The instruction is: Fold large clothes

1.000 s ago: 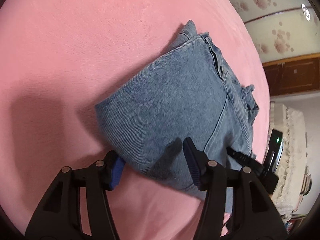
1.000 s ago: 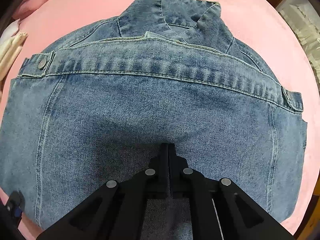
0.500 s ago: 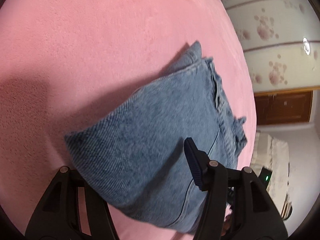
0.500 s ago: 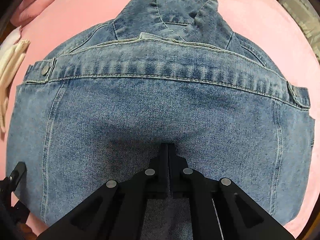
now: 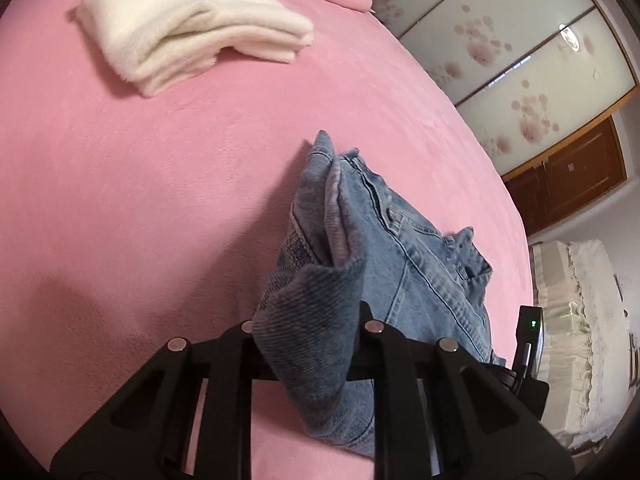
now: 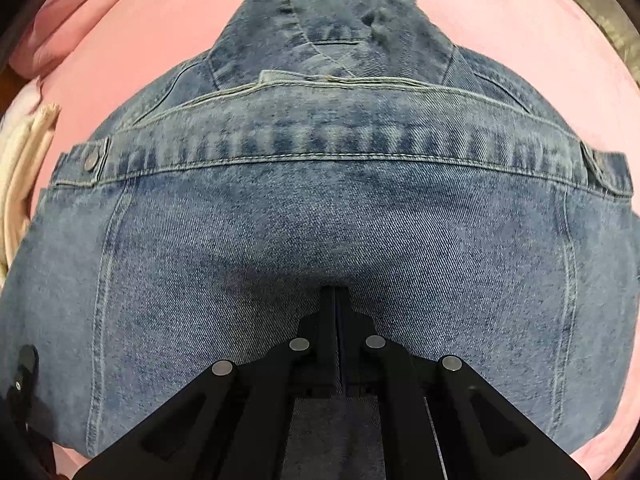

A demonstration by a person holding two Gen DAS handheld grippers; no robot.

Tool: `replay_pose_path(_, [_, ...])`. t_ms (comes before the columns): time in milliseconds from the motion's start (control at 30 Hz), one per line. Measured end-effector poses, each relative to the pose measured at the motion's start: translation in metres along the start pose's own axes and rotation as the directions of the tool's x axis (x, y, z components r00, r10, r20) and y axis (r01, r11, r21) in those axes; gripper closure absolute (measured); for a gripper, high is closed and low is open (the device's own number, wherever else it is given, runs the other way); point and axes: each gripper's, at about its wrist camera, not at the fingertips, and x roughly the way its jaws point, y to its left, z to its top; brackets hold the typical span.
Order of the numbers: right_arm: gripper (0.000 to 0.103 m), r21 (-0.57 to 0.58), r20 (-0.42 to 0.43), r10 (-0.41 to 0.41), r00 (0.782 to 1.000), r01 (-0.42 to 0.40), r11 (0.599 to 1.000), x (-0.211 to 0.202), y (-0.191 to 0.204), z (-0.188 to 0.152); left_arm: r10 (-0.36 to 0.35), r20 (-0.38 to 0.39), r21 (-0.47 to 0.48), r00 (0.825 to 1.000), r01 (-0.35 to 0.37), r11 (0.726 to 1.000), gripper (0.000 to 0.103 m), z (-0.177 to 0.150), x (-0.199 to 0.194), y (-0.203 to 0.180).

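Denim bunches between the jaws of the left gripper point(image 5: 308, 344), which have just been closing and now pinch a raised corner of the faded blue jean jacket point(image 6: 320, 216); the right gripper point(image 6: 335, 300) is clamped tight on its near fold. Folded on the pink plush bedcover point(image 5: 140, 184), the jacket lies long side-to-side, collar pointing away from the right gripper toward a folded cream fleece blanket point(image 5: 188, 28) further off.

Soft, even indoor light, glare spot on the wardrobe door point(image 5: 570, 36), dim shadow beneath gripper frames, strong fisheye bending, dark vignetted corners.
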Motion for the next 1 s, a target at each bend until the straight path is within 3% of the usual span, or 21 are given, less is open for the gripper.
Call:
replay_pose_path(100, [0.099, 0.033, 0.0, 0.045, 0.999, -0.045, 0.998, -0.002, -0.017, 0.003, -0.031, 0.0, -0.02, 1.0, 0.031, 0.999, 0.091, 0.003, -0.007, 0.001])
replay_pose_path(367, [0.1, 0.103, 0.028, 0.167, 0.986, -0.169, 0.98, -0.009, -0.066, 0.0, -0.129, 0.049, 0.053, 0.99, 0.126, 0.991, 0.092, -0.007, -0.047, -0.036])
replay_pose_path(633, [0.1, 0.139, 0.069, 0.299, 0.952, -0.306, 0.942, -0.02, -0.118, -0.017, -0.256, 0.051, 0.199, 0.965, 0.241, 0.95, 0.093, -0.025, -0.083, -0.103])
replay_pose_path(867, [0.1, 0.059, 0.088, 0.34, 0.936, -0.345, 0.937, -0.033, -0.154, -0.028, -0.311, 0.004, 0.418, 0.95, 0.281, 0.864, 0.093, -0.076, -0.113, -0.182])
replay_pose_path(1000, [0.1, 0.062, 0.1, 0.4, 0.911, -0.407, 0.911, -0.04, -0.182, -0.035, -0.328, -0.035, 0.512, 0.944, 0.299, 0.805, 0.093, -0.119, -0.122, -0.225])
